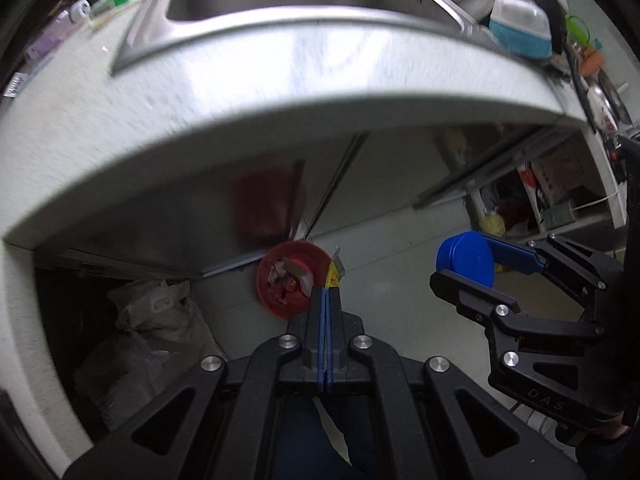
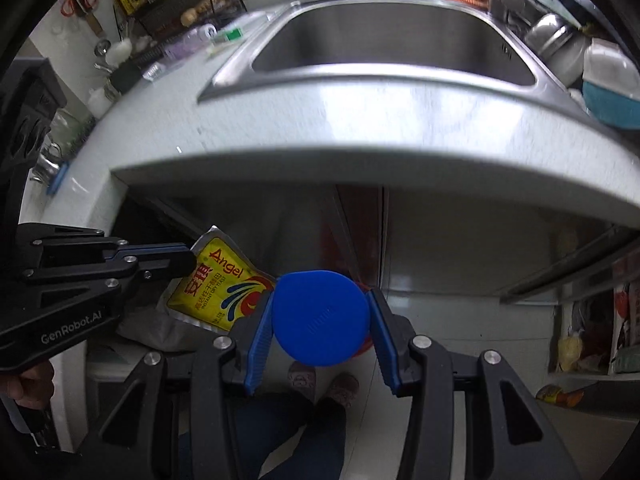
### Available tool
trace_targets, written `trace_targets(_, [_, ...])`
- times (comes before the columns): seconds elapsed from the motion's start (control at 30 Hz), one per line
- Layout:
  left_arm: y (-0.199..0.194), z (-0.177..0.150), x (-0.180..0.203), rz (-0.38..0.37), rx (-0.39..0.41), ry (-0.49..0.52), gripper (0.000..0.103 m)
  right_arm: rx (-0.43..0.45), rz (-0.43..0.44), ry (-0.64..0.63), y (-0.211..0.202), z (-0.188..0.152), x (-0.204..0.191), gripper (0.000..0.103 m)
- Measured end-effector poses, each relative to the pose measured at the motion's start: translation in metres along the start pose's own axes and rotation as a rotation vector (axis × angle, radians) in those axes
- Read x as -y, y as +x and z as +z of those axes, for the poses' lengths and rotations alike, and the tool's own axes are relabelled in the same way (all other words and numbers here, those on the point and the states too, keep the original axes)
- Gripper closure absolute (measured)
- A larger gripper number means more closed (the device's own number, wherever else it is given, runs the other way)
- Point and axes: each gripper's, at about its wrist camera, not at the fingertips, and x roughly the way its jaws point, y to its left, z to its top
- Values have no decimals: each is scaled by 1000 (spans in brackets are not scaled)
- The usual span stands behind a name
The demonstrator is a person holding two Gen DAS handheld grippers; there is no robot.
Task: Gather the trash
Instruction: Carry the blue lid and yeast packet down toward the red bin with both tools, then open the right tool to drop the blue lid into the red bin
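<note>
My left gripper (image 1: 328, 292) is shut on a yellow "Angel" yeast packet (image 2: 220, 284), seen edge-on at its tips in the left wrist view (image 1: 334, 276). It hangs above a red trash bin (image 1: 290, 280) on the floor, which holds several scraps. My right gripper (image 2: 320, 312) is shut on a round blue lid (image 2: 320, 312), held off the counter's front edge, to the right of the bin. The lid also shows in the left wrist view (image 1: 466, 258). The left gripper's body shows at the left of the right wrist view (image 2: 188, 258).
The white counter (image 2: 360, 128) with a steel sink (image 2: 392, 12) lies ahead. Pots and a teal container (image 2: 608, 80) stand at the sink's right. A white plastic bag (image 1: 156, 320) sits under the counter at left. Open shelves (image 2: 592, 320) are at right. The person's feet (image 2: 324, 388) are below.
</note>
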Motion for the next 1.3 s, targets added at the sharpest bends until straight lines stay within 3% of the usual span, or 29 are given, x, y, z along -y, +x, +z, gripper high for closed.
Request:
trace_targets(0.4, [149, -12, -5, 1, -84, 30, 103, -49, 9, 47, 123, -29, 42, 60])
trace_targets(0.67, [197, -10, -17, 13, -73, 15, 102, -75, -11, 71, 165, -46, 60, 60])
trace_targets(0.73, [203, -10, -19, 22, -78, 8, 91, -84, -16, 69, 167, -50, 63, 60])
trace_targets(0.77, [204, -10, -20, 26, -80, 1, 76, -89, -15, 71, 168, -51, 64, 60])
trace_targets(0.9, [206, -13, -23, 23, -79, -14, 61, -98, -17, 71, 168, -51, 64, 60])
trace_targets(0.97, [207, -15, -23, 18, -88, -22, 47, -98, -15, 74, 166, -51, 65, 60])
trace_targets(1.1, [201, -21, -26, 47, -66, -26, 45, -86, -14, 69, 166, -53, 63, 60])
trace_targets(1.3, [200, -27, -46, 25, -62, -86, 45, -94, -5, 47, 172, -53, 59, 60])
